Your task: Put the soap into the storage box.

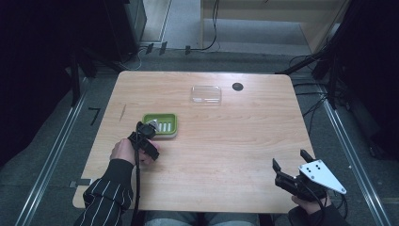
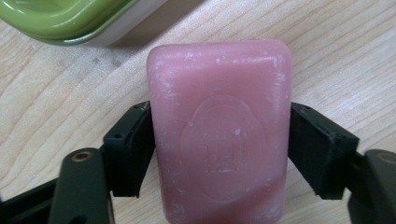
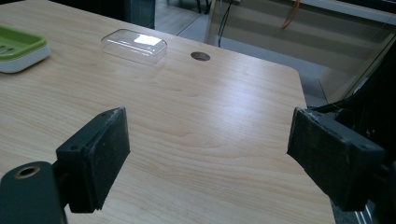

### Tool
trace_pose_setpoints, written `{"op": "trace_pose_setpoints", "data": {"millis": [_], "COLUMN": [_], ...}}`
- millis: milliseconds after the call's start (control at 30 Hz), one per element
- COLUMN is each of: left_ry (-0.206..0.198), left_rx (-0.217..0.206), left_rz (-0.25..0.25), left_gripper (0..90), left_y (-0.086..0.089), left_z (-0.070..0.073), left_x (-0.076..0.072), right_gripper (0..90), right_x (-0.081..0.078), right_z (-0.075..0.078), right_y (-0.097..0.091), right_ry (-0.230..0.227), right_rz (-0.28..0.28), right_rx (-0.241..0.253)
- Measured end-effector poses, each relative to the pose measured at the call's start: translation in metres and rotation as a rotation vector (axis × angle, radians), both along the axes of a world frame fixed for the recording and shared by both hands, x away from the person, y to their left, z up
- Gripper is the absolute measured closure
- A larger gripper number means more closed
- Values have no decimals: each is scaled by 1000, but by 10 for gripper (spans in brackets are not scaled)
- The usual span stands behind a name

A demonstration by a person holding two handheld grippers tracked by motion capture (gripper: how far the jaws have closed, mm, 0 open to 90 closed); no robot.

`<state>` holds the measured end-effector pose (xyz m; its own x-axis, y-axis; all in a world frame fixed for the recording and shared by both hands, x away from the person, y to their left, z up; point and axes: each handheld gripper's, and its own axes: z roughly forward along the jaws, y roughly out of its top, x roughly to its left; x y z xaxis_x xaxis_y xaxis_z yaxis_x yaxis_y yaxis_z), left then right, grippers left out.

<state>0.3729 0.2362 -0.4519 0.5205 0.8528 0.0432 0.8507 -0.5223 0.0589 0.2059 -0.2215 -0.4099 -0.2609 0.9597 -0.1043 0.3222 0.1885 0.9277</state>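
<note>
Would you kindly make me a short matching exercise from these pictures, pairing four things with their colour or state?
Things:
1. soap bar
2. soap dish
3. lid
4. right tool

Descriptions:
a. clear
b. open over the table
c. pink, gripped between the left tool's jaws
d. green

Pairs: 1-c, 2-d, 3-a, 4-b

Pretty plain setup: a light wooden table with rounded corners (image 1: pixel 226 150) takes up the middle of the high view. Toward its far edge, a bit right of centre, sits a clear rectangular plastic lid (image 1: pixel 206 93), with a small round black cable hole (image 1: pixel 237 86) just to its right. Black cables (image 1: pixel 214 28) trail over the grey floor at top centre, and a metal floor rail (image 1: pixel 51 155) runs down the left side.
</note>
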Motion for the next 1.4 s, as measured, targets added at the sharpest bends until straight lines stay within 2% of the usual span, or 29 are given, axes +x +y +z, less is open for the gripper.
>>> {"op": "trace_pose_setpoints", "data": {"millis": [167, 200, 667, 1000, 1400], "left_ry": [-7, -11, -12, -1, 9], "left_rx": [0, 0, -9, 15, 27], "left_rz": [-13, -12, -45, -69, -137], "left_gripper": [344, 378, 388, 388, 388], "left_y": [-1, -1, 0, 4, 3], "left_z": [1, 2, 2, 4, 8], "left_x": [-1, -2, -3, -4, -9], "right_gripper": [137, 137, 137, 137, 137], "right_x": [0, 0, 0, 0, 0], "right_z": [0, 0, 0, 0, 0], "right_y": [0, 0, 0, 0, 0], "right_ry": [-1, 0, -1, -1, 2], "right_rz": [1, 1, -1, -1, 0], "right_rx": [0, 0, -1, 1, 4]}}
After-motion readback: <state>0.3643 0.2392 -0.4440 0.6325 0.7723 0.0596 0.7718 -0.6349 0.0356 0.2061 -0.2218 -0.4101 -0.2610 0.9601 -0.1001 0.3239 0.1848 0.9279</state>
